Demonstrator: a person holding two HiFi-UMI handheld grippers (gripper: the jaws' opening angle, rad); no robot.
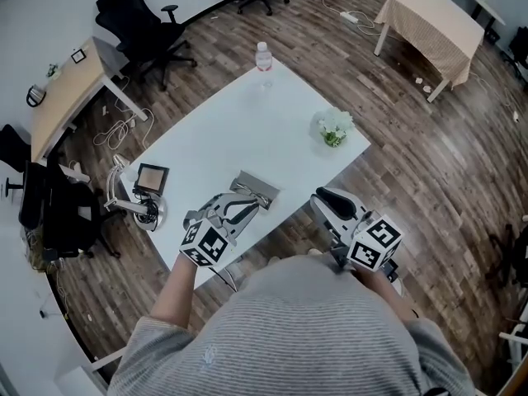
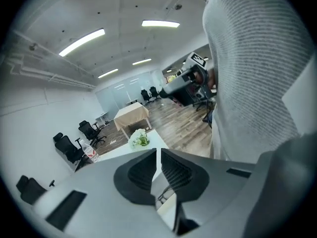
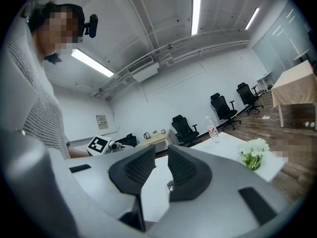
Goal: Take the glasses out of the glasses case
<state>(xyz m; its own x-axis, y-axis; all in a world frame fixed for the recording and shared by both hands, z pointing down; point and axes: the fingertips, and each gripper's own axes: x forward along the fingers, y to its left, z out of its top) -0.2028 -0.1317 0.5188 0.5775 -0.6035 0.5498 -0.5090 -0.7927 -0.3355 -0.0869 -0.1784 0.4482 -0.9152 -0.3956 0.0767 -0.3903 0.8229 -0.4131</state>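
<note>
Left gripper is seen with its jaws drawn almost together, only a thin slit of white table left between them and nothing held. In the head view its tips are brought up to the near left edge of the case; whether they touch it cannot be told. Right gripper is held with its jaws a little apart, and nothing is caught between them. In the head view it is kept off the table's near corner, to the right of the case and apart from it, with its marker cube close to the person's striped shirt.

The grey case is laid flat on the white table, just inside the near edge. Whether it is open cannot be made out, and the glasses cannot be picked out in any view.

Farther along the table, a small bunch of white flowers is set near the right edge, and a water bottle is stood upright at the far end. Beyond the table, black chairs, a wooden desk and a cloth-covered table are spread over the wood floor.
</note>
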